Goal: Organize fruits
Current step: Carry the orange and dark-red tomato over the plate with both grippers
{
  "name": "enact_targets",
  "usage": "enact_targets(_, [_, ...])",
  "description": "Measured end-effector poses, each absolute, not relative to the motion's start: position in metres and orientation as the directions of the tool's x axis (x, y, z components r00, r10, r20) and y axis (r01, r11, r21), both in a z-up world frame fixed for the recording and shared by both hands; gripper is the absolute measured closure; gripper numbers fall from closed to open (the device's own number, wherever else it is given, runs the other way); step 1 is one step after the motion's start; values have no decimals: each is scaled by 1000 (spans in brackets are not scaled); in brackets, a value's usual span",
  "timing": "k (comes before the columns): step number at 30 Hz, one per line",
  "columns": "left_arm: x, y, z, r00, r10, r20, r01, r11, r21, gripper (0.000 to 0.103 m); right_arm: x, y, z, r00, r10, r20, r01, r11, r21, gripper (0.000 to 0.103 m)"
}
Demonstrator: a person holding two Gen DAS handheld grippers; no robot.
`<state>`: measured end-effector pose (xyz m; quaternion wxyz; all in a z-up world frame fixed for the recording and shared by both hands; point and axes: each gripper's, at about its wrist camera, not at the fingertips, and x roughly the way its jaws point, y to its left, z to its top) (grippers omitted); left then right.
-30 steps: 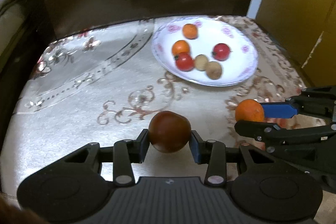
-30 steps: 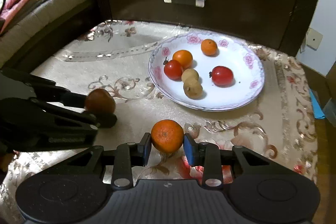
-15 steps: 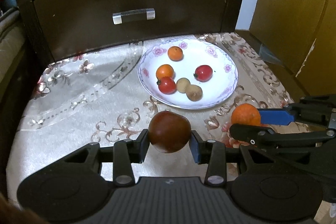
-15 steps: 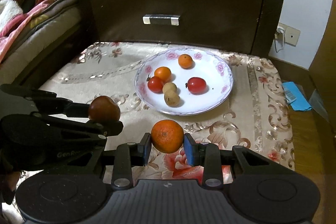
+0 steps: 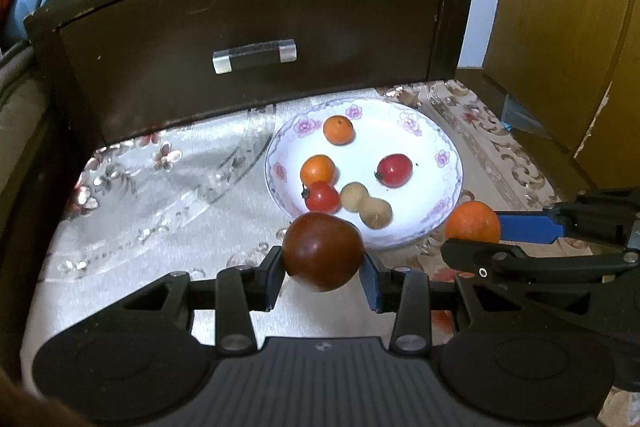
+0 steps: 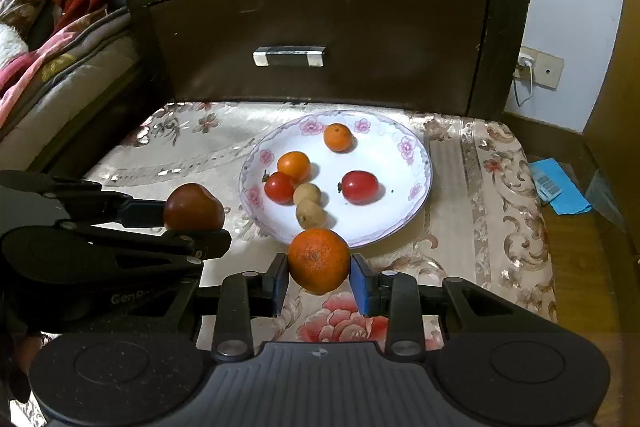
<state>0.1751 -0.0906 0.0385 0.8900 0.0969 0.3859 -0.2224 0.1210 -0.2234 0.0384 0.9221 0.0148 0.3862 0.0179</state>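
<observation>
My left gripper (image 5: 322, 273) is shut on a dark red-brown tomato (image 5: 322, 251) and holds it above the cloth, just short of the plate's near rim; it also shows in the right wrist view (image 6: 194, 207). My right gripper (image 6: 319, 281) is shut on an orange (image 6: 319, 260), held above the cloth at the plate's near edge; it also shows in the left wrist view (image 5: 473, 223). The white flowered plate (image 6: 404, 195) holds two small oranges, two red tomatoes and two brown longans.
A dark wooden drawer front (image 6: 320, 39) with a metal handle stands behind the plate. The patterned cloth (image 6: 500, 211) covers the low table. Bedding (image 6: 48, 67) lies at the left, a wooden cabinet (image 5: 560, 27) at the right. Blue paper (image 6: 560, 191) lies on the floor.
Both grippers have risen and pulled back with their fruit, so the drawer front and the room behind show more. Both grips are unchanged.
</observation>
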Motion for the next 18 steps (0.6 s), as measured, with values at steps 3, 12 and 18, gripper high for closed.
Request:
enact_targets(3, [179,-93,40,604,-324,-728,469,883,-3,56,124,-226,38,705,40,-708,-17,999,40,76])
enact_targets(12, [190,-103,40,618,-314,-721,465,885,13,56,134,-233,38,713,30,-701,1,999,43,76])
enact_targets(18, [197,-109,39,622,-309,-720,457,889,14,57,141,-238,37,718,27,-695,9,999,48,76])
